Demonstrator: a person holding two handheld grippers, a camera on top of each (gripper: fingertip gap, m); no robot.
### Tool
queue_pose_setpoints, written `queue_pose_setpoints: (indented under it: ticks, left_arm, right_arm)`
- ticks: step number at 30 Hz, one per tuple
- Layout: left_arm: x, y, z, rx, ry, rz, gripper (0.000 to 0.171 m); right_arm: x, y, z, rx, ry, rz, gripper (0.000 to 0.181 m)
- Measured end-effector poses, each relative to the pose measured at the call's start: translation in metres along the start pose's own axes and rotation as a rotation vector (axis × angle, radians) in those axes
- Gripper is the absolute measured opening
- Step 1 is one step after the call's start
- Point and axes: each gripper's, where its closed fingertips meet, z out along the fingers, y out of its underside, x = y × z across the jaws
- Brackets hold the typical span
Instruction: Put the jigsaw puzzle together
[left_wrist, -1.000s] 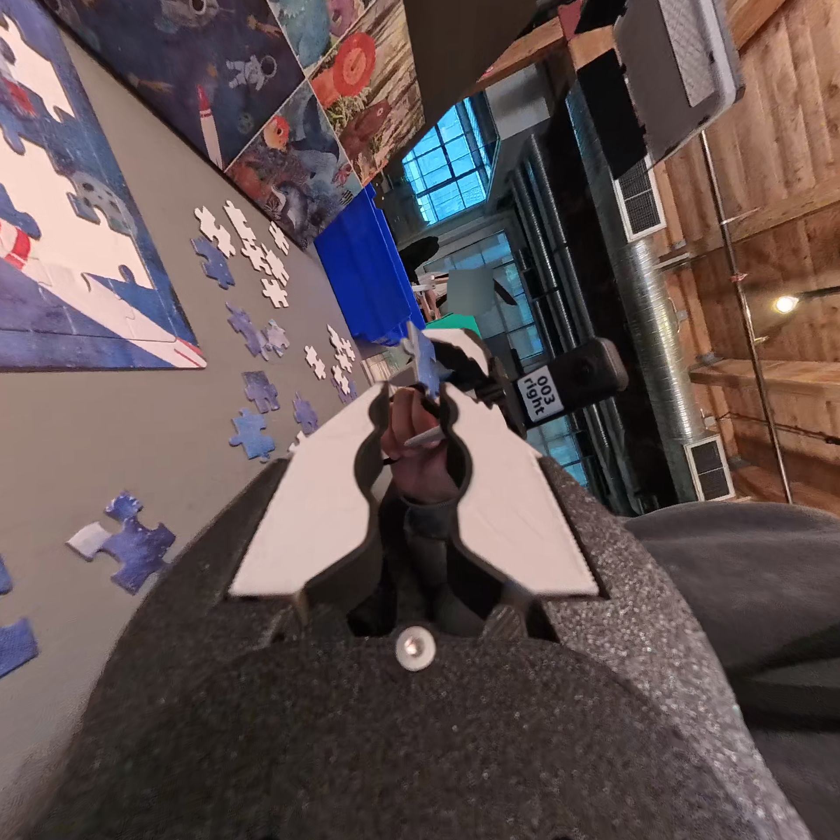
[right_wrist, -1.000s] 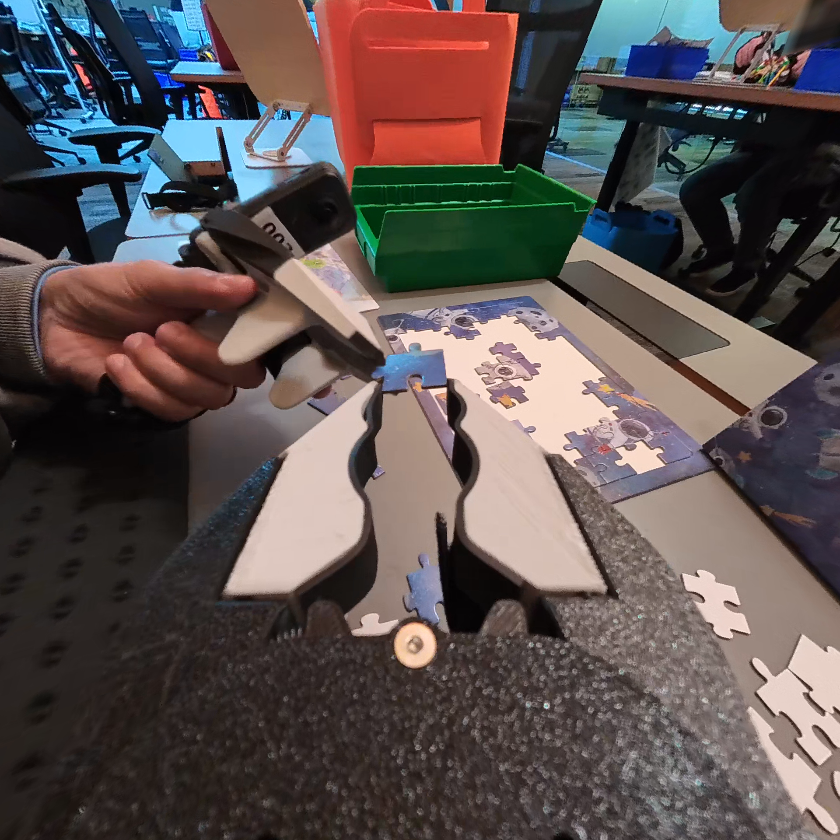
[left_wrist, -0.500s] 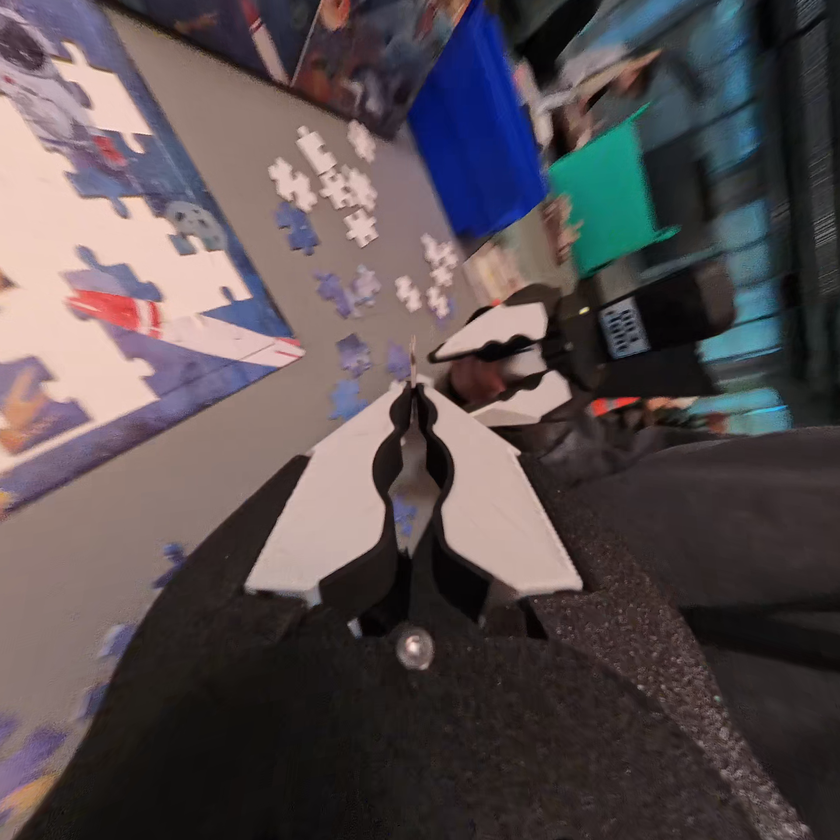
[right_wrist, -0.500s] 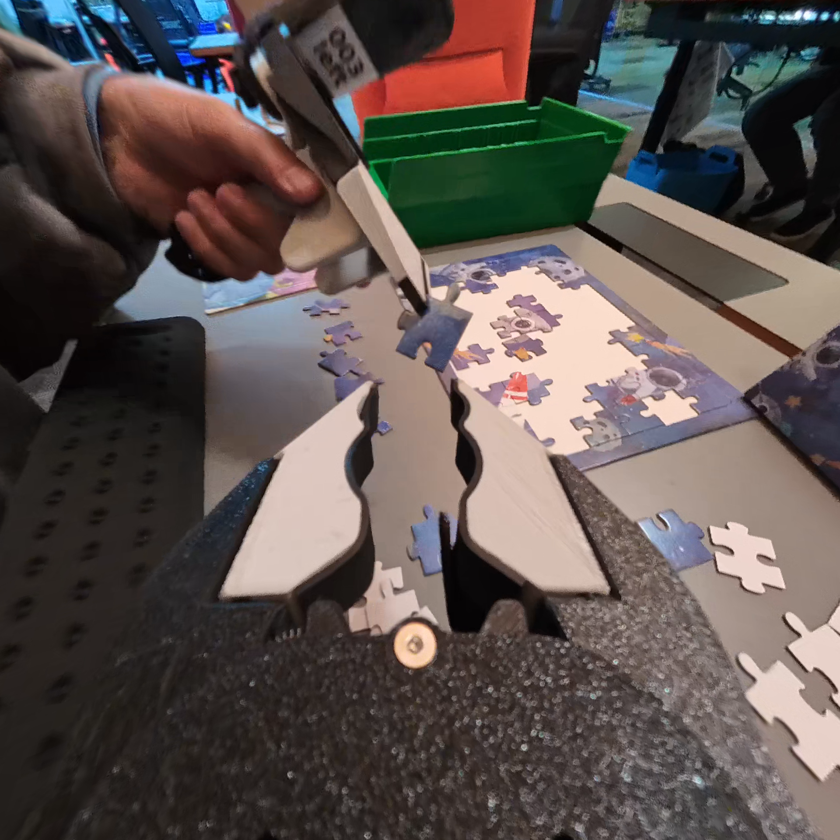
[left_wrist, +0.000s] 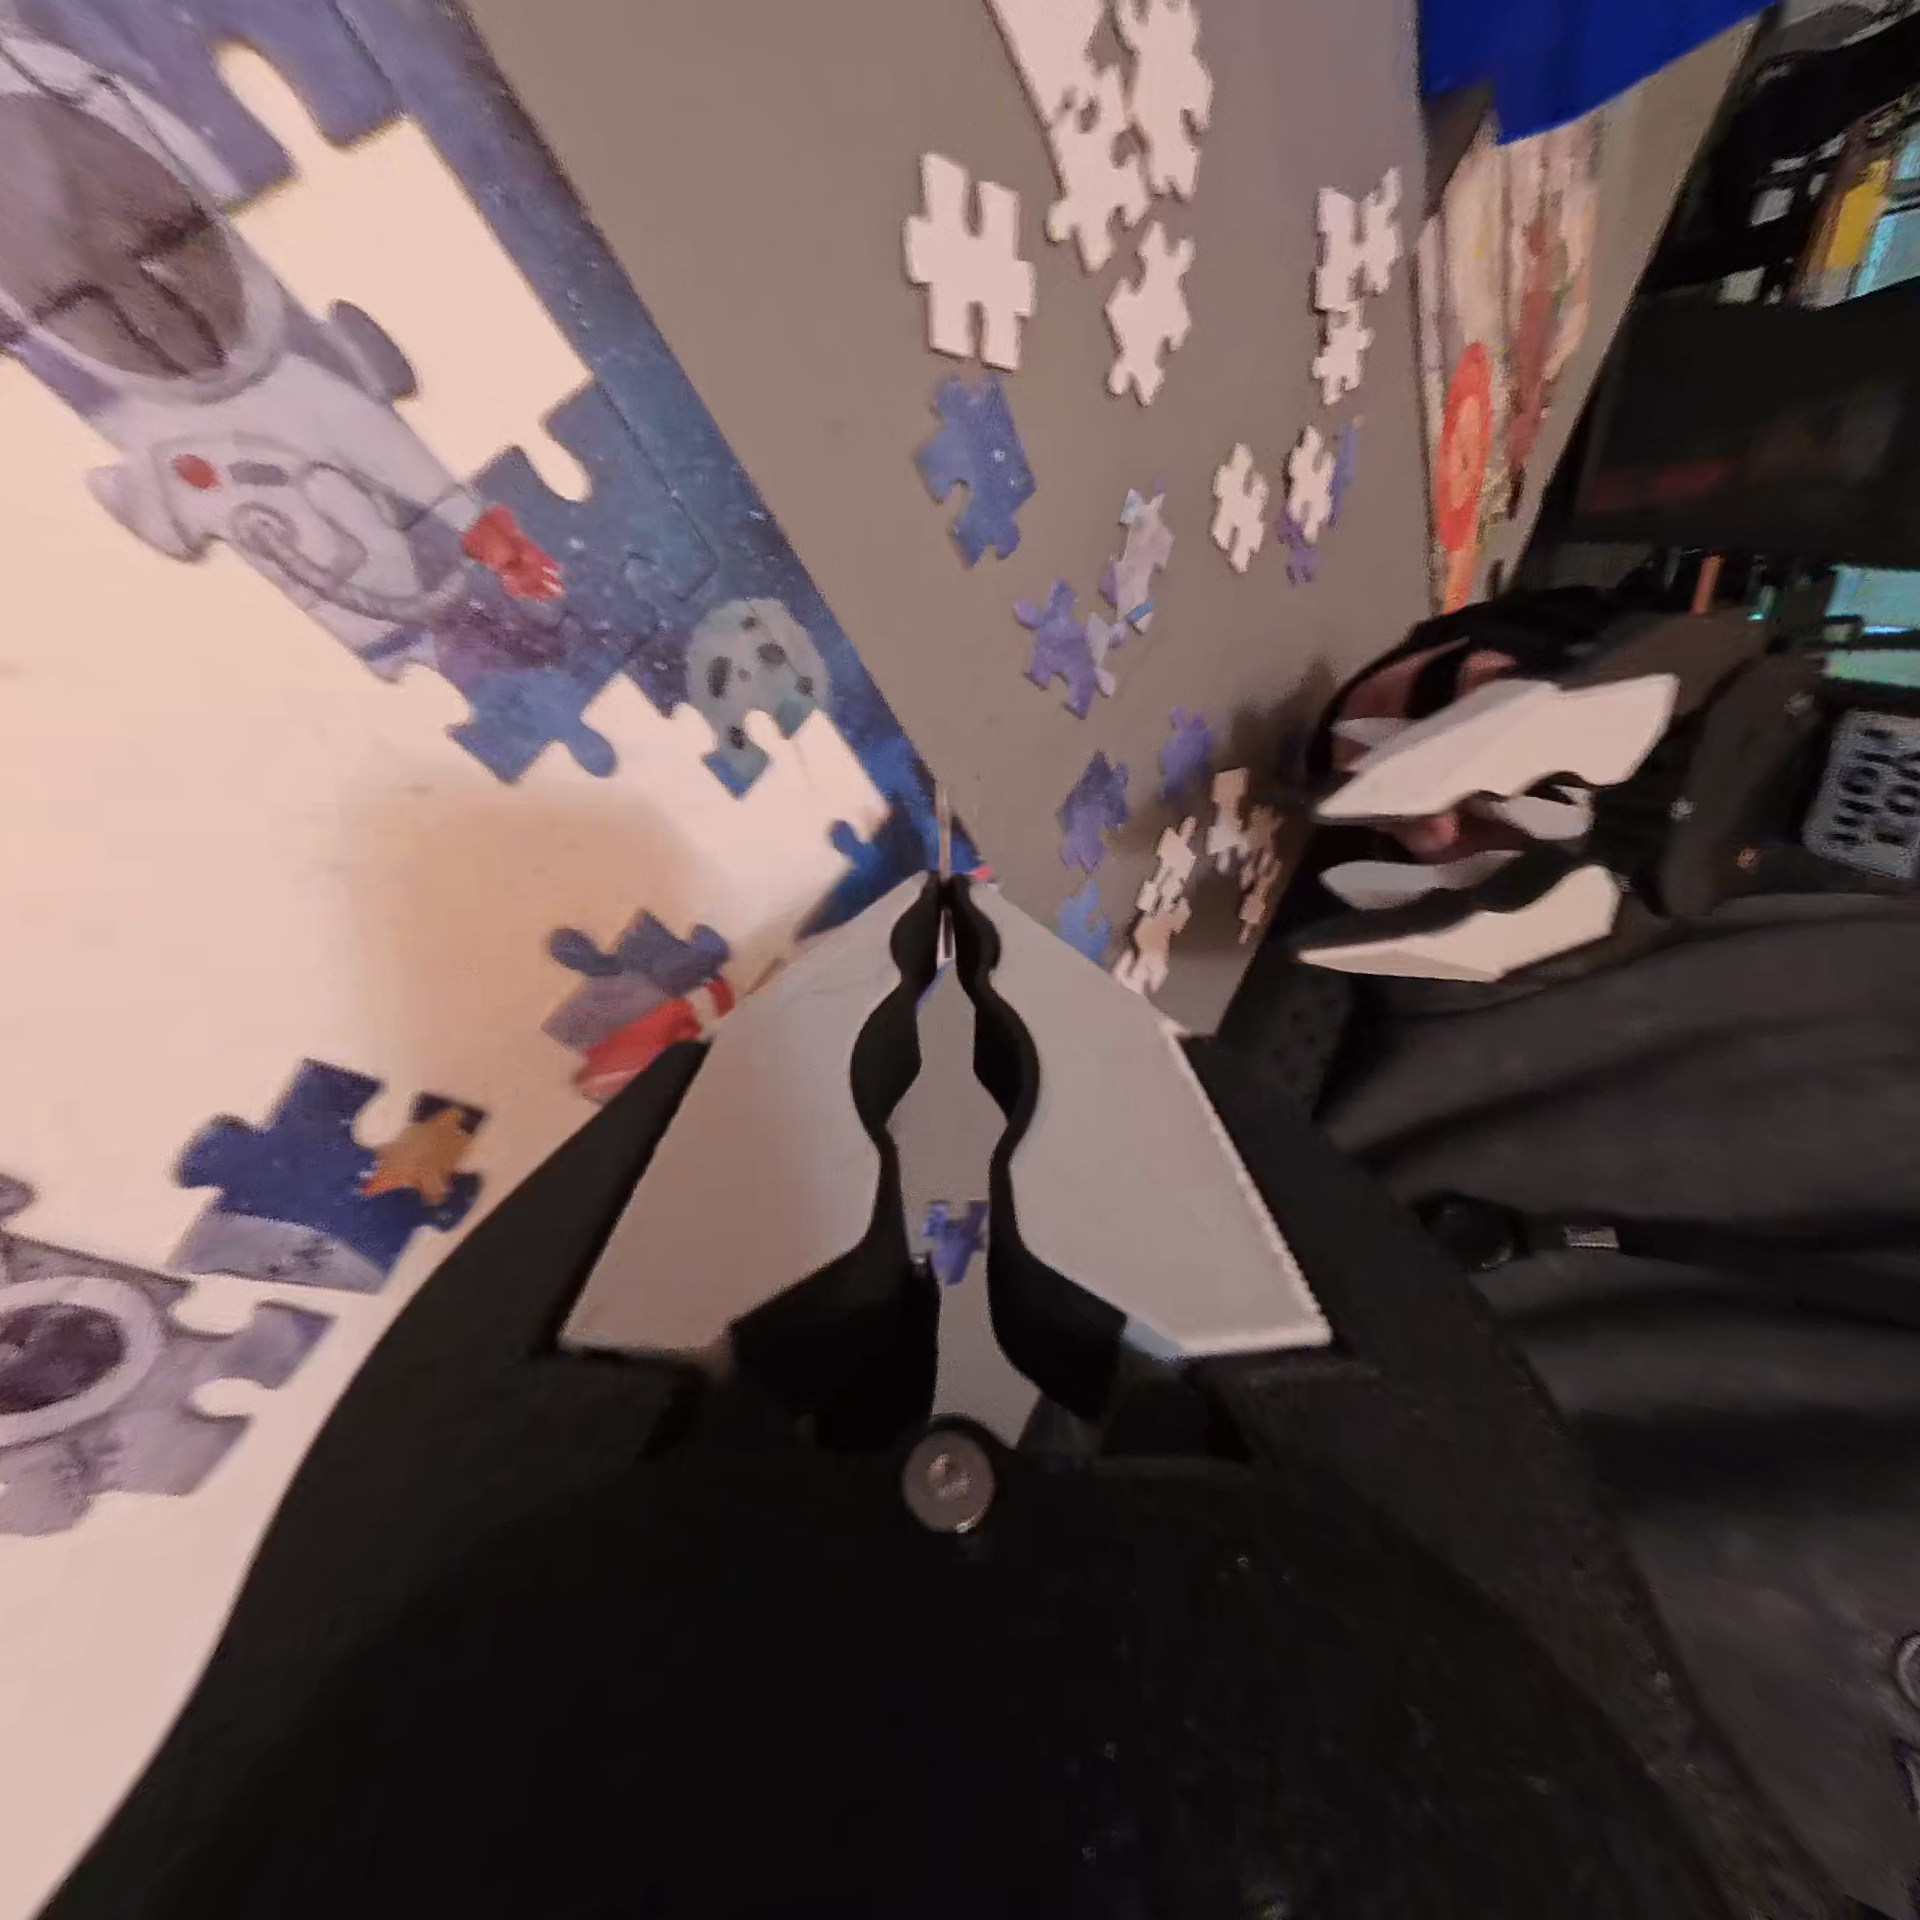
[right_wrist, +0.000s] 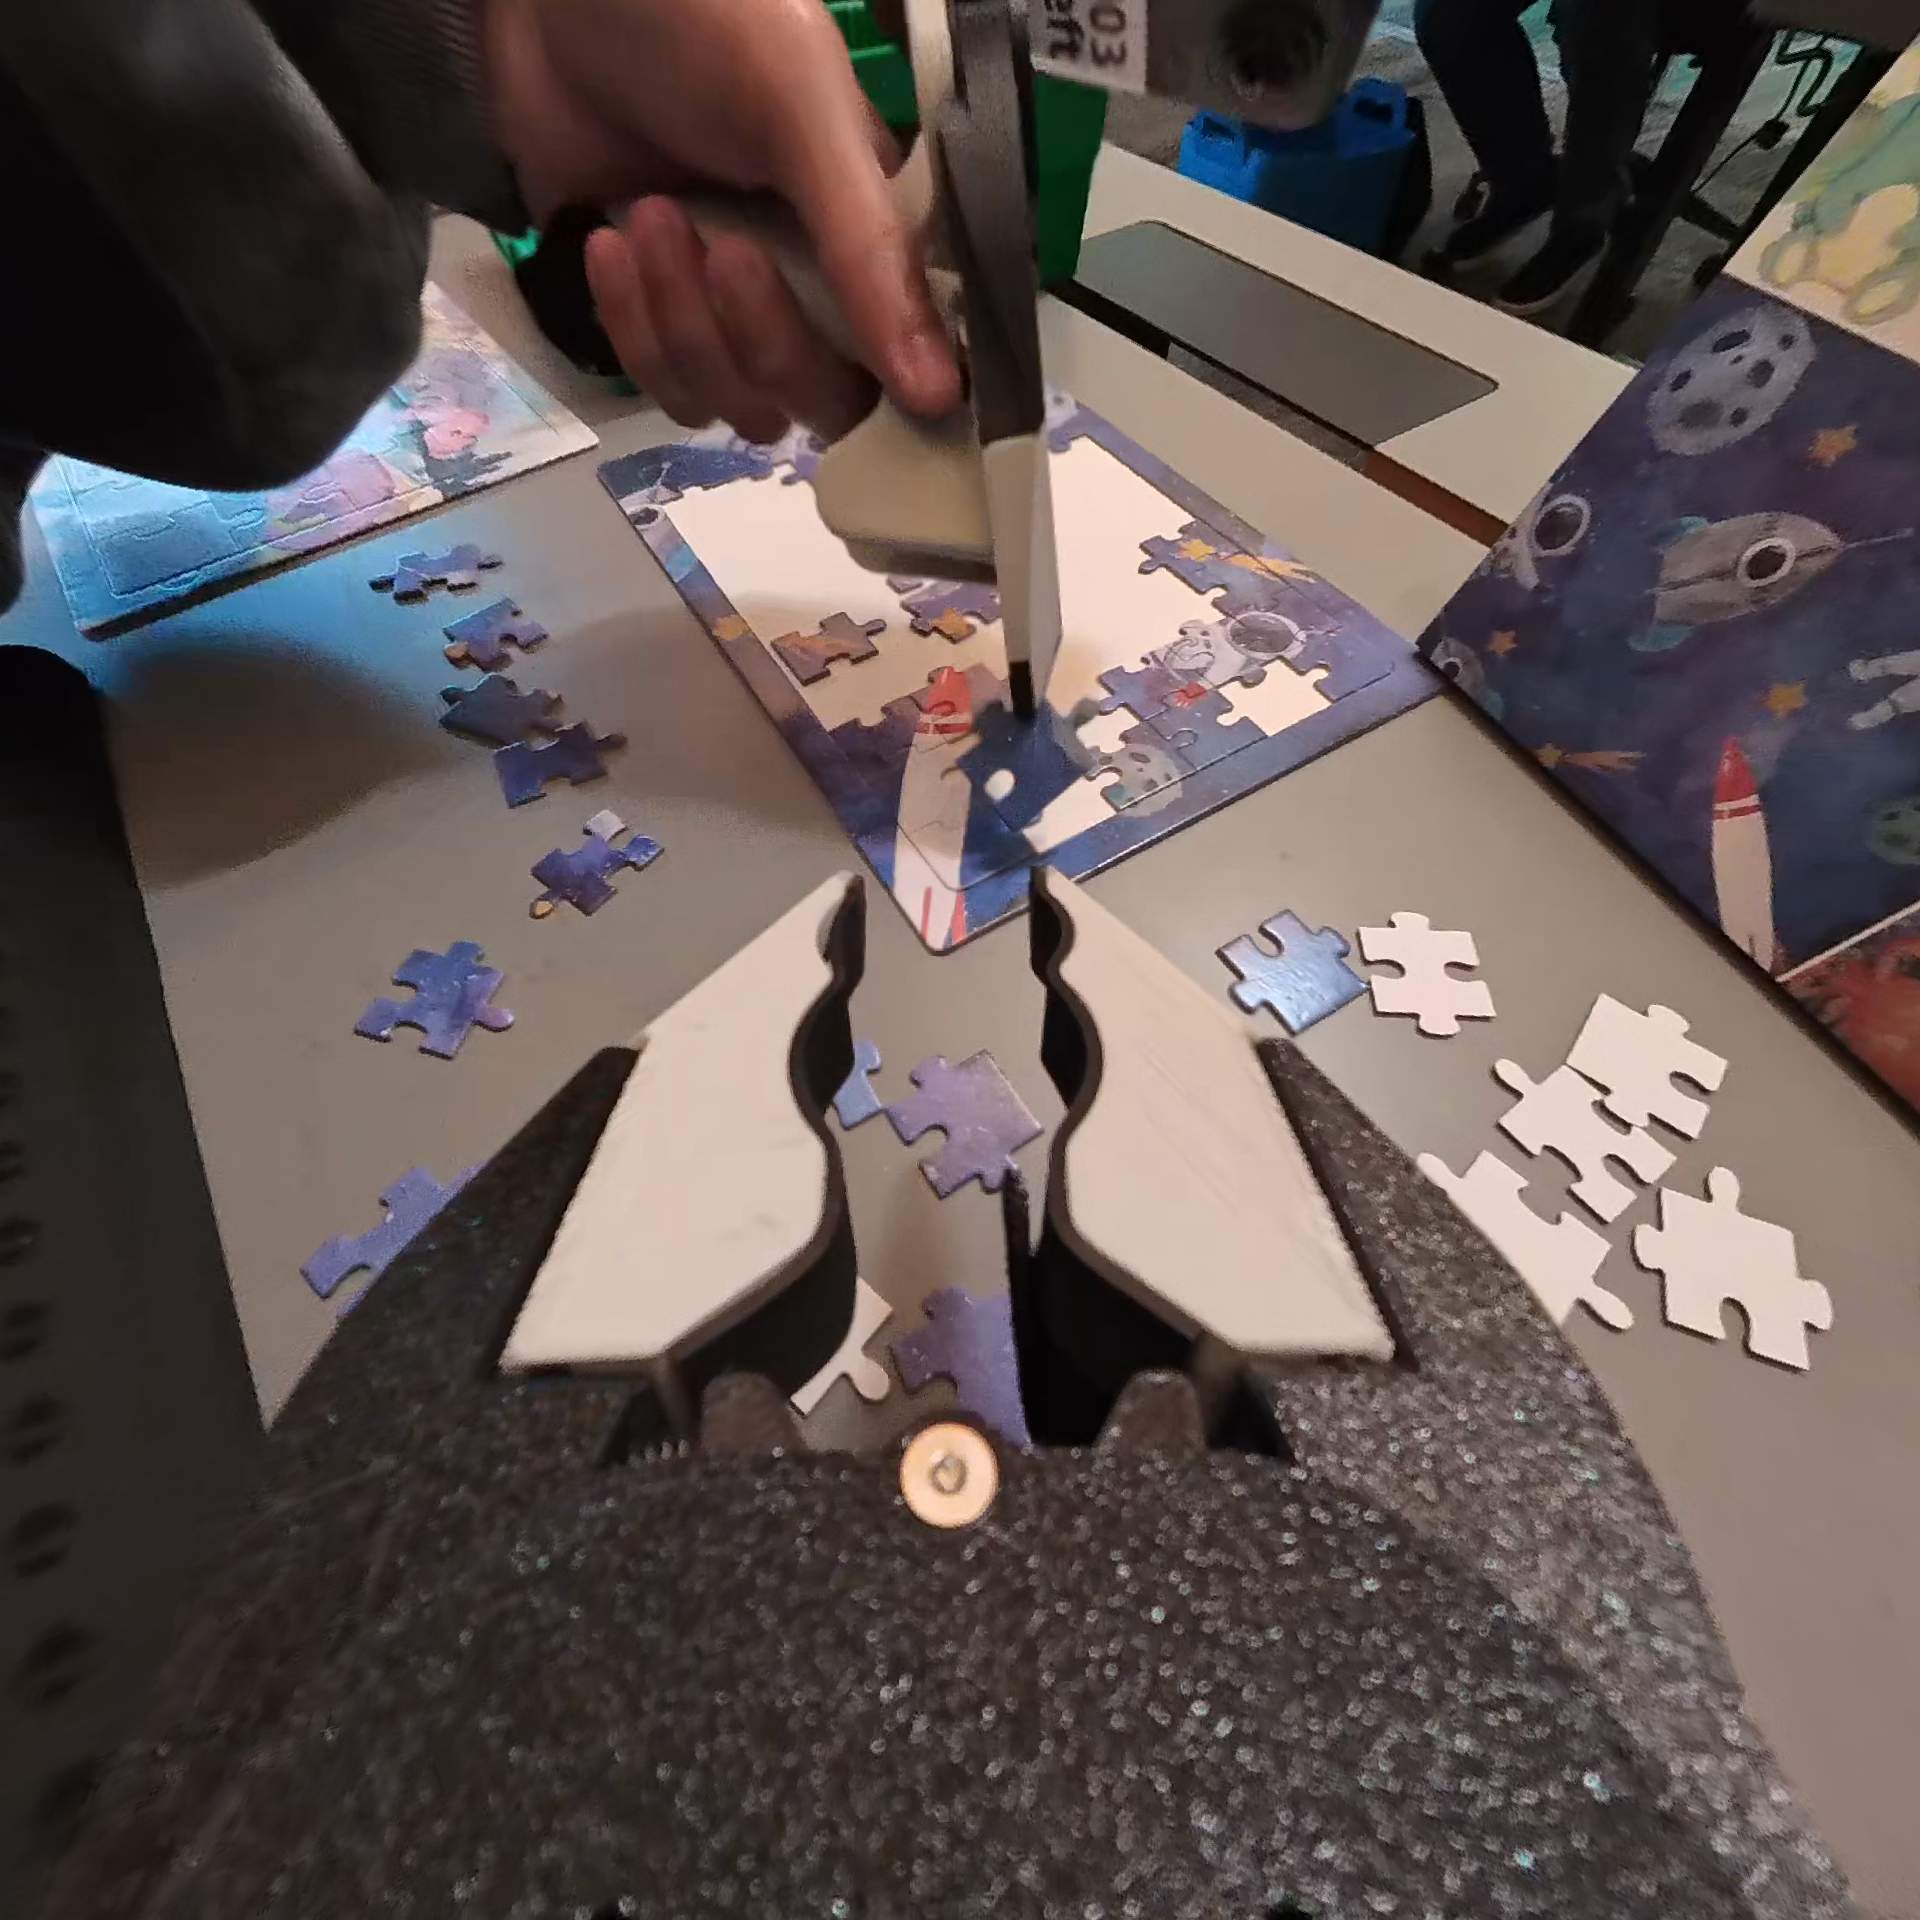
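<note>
The right tool (right_wrist: 948, 904), which held the blue piece a second ago, now hangs empty with its fingers apart over loose pieces (right_wrist: 971, 1120) on the tabletop (right_wrist: 727, 821). The handover is done, so placing falls to the left tool. Half a second ago the left tool (right_wrist: 1023, 707) carried the piece (right_wrist: 1013, 758) in the air beside the board; now it has come down over the puzzle board (right_wrist: 1371, 686), pointing steeply down, its fingers clamped on the piece's top edge. The piece hangs upright near the board's near edge, beside the rocket (right_wrist: 940, 790). Whether its lower edge touches the board I cannot tell. The board is mostly bare white inside, with its dark blue border and a few clusters laid, so much is left to do.
</note>
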Motion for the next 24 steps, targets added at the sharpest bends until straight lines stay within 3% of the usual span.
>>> queue_pose_setpoints:
  ticks: [15,24]
  left_arm:
    - [-0.010,-0.009,0.009,-0.123,-0.024,0.019,0.001]
    - [-0.016,-0.007,0.008,-0.130,-0.090,0.060,0.002]
  right_arm:
    - [-0.002,-0.003,-0.002,0.017,-0.043,0.038,0.032]
    - [0.000,-0.001,-0.001,0.015,-0.045,0.061,0.034]
